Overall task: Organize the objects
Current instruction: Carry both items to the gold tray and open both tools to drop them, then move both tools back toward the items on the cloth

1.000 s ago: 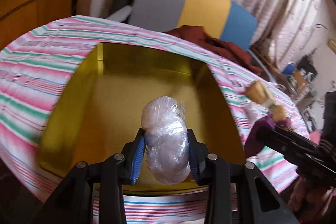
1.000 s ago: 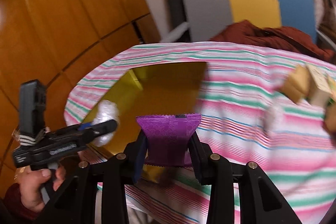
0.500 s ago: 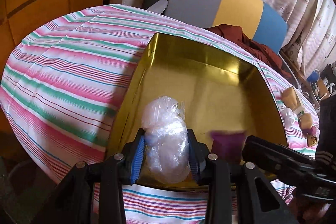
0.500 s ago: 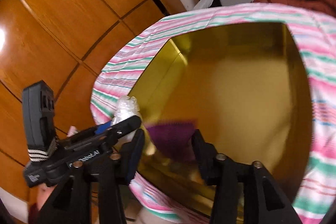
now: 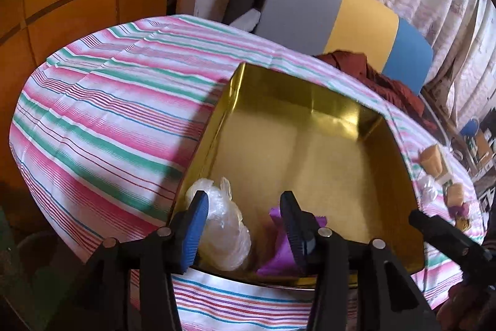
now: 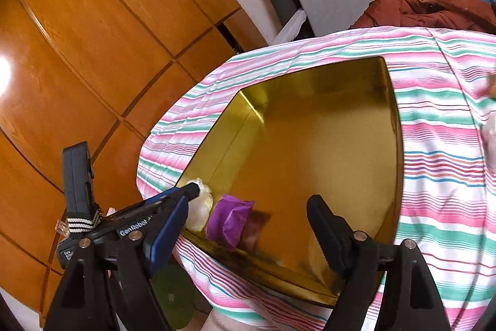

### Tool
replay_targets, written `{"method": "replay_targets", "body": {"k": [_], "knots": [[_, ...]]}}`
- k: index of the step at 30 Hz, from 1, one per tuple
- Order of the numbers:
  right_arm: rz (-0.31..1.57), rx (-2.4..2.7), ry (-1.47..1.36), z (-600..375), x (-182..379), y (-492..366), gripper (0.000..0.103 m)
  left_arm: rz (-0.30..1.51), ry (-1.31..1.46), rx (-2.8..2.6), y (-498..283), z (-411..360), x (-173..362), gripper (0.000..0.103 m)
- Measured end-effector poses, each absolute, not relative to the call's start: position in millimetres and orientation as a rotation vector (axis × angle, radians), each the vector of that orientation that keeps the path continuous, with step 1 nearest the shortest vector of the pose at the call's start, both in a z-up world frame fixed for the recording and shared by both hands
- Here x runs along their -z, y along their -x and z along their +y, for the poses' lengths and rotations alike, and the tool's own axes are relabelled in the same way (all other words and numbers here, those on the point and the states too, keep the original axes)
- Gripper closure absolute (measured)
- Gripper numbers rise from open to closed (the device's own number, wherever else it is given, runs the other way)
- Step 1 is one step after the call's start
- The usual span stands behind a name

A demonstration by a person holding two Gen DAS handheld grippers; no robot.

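Gold tin tray (image 5: 310,151), shiny yellow inside. Tablecloth (image 5: 102,120): pink/green/white stripes w/ thin blue + red lines. Purple packet (image 6: 229,219). Clear whitish plastic bag (image 5: 223,234). Chair back (image 5: 338,17) upper right: grey/yellow/blue blocks. Maroon cloth (image 6: 427,10). Orange wood panels (image 6: 77,51), upper left. Grippers black w/ blue pads (image 5: 198,225).

"GenRobot" on left claw (image 6: 173,200)

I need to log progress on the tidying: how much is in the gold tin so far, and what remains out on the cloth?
Done: the clear plastic bag and purple packet lie in the gold tin. In hand: nothing; the left hand-held gripper and right hand-held gripper are opening, pads clear. Left: several small items on the striped cloth.
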State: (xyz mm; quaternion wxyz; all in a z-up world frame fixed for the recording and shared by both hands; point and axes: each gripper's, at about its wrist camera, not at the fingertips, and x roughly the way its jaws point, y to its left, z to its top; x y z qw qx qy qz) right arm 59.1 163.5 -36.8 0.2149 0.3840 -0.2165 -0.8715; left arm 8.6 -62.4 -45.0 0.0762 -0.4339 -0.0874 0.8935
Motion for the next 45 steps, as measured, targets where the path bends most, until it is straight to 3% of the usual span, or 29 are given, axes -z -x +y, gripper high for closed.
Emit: {"method": "replay_targets", "body": {"k": [6,26,40,45], "knots": [[-0.609,2.442,-1.05,176,32,-63,0.023,-0.297,1.21,-2.7,-19,-55,30,0.054],[-0.613,2.646,-1.046,260,32,-80,0.021,-0.056,1.014,-2.517,-62,44,14,0.054],[-0.614,2.907,-1.163,378,54,-117,0.019,0.044,0.973,-2.355,-78,118,11,0.054],[-0.564,3.192,-1.001,444,25,-140,0.018,0.07,0.978,-2.288,-85,144,12,0.054]]}}
